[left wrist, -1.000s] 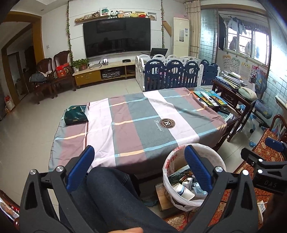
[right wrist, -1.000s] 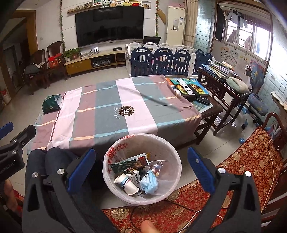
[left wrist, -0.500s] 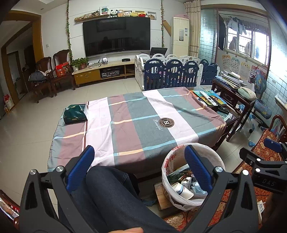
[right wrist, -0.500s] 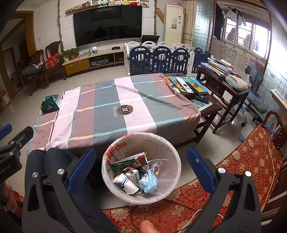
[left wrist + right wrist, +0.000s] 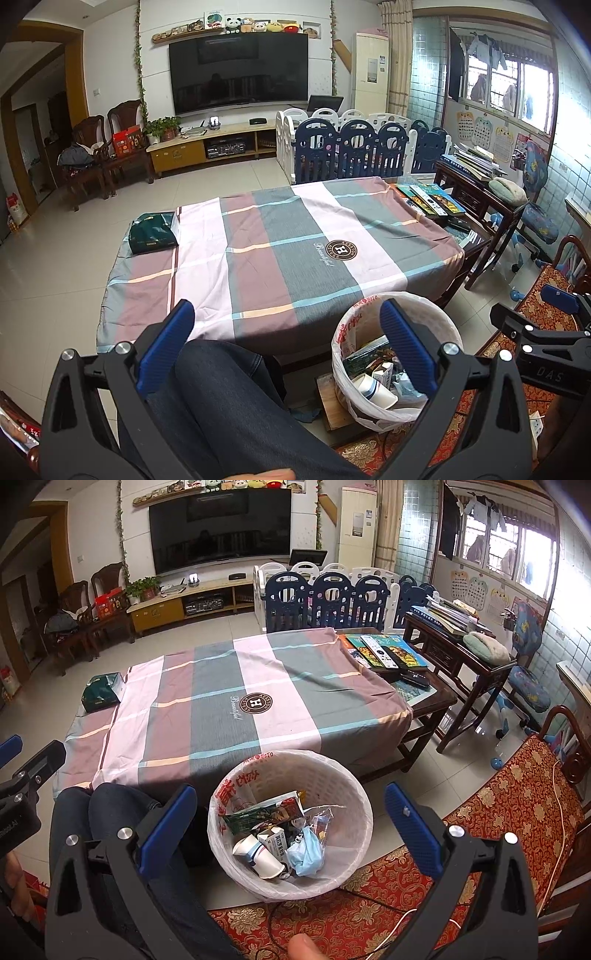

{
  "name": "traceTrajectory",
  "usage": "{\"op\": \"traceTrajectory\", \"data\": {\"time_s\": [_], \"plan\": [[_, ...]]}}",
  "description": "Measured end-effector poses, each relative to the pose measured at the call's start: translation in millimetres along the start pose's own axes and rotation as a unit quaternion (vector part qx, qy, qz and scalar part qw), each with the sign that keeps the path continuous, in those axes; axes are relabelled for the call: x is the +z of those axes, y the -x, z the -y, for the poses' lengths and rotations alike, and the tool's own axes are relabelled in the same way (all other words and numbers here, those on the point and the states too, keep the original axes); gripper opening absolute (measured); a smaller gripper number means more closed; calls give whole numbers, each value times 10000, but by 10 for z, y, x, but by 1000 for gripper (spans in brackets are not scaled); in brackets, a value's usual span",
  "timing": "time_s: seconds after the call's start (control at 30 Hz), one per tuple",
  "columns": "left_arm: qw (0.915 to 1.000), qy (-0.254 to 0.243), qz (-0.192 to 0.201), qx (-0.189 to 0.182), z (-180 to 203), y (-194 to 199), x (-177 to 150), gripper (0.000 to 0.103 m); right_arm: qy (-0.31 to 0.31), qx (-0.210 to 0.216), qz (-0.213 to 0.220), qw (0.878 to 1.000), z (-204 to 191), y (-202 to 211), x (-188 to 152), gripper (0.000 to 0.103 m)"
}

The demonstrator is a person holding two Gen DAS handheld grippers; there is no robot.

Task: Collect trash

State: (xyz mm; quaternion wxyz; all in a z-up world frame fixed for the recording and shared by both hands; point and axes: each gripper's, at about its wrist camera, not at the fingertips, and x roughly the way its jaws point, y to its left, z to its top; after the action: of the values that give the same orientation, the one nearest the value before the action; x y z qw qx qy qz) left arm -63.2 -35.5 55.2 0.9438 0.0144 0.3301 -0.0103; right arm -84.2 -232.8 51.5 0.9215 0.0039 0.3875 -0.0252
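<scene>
— Where are my grippers?
— My left gripper [image 5: 284, 339] gapes wide above my knee; my right gripper [image 5: 291, 823] gapes, empty, above the white plastic-lined wastebasket [image 5: 347, 771] holding trash, beside the plaid-clothed table [image 5: 221, 701].

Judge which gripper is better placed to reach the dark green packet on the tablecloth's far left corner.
Left, probably. The left gripper is open and empty, on the dark green packet's side. The right gripper, also open, hangs over the trash basket, farther away.
</scene>
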Motion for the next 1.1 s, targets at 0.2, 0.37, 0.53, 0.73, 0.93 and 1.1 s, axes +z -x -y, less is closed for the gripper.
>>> {"op": "traceTrajectory", "data": {"time_s": [0.2,0.37,0.53,0.73,0.93,1.1], "plan": [[10000,-2,-17,-19,12,-12,-21,100,-5,5,-15,10000,8,-10,-15,100],[10000,2,-21,-14,10,-12,-16,100,-8,7,-29,10000,6,-13,-51,100],[10000,6,-28,-24,5,-13,-16,100,-12,2,-26,10000,7,-12,-60,100],[10000,-5,-45,-44,-1,-20,-44,100,-9,4,-34,10000,10,-13,-53,100],[10000,-11,-45,-60,14,-22,-70,100,-11,1,-38,10000,10,-12,-50,100],[9998,-80,-106,-124,45,-51,-119,100,-23,-7,-67,10000,26,-20,-129,100]]}}
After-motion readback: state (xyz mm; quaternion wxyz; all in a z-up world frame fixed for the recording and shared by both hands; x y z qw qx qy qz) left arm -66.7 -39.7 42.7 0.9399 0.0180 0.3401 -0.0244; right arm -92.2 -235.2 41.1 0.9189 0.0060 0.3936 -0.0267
